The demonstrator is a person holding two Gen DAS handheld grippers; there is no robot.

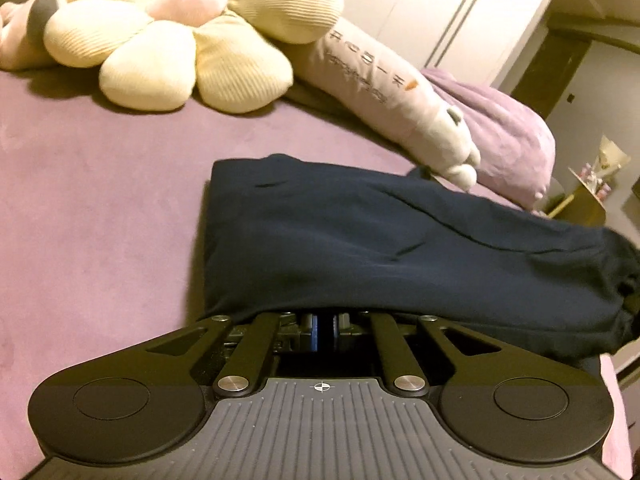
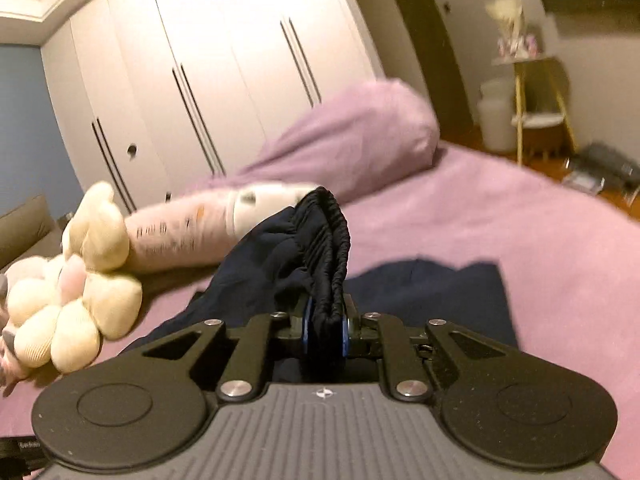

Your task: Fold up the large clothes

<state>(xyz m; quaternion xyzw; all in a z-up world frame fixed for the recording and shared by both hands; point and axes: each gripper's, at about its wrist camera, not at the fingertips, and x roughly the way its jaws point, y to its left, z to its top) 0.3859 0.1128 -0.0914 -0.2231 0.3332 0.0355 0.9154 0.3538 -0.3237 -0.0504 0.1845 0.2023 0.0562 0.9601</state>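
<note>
A dark navy garment [image 1: 360,240] lies folded on the purple bed [image 1: 100,200]. In the left wrist view its near edge drapes over my left gripper [image 1: 325,328], whose jaws are closed together on the cloth; the fingertips are hidden under it. In the right wrist view my right gripper [image 2: 325,332] is shut on the garment's gathered elastic waistband [image 2: 324,236], which stands bunched above the jaws. More of the navy garment [image 2: 432,292] lies flat on the bed beyond.
A cream flower-shaped plush [image 1: 160,40] and a long pink plush pillow [image 1: 384,96] lie at the bed's far side. A purple duvet [image 2: 352,136] is heaped behind. White wardrobe doors [image 2: 208,60] stand beyond; a small side table [image 2: 536,92] is at right.
</note>
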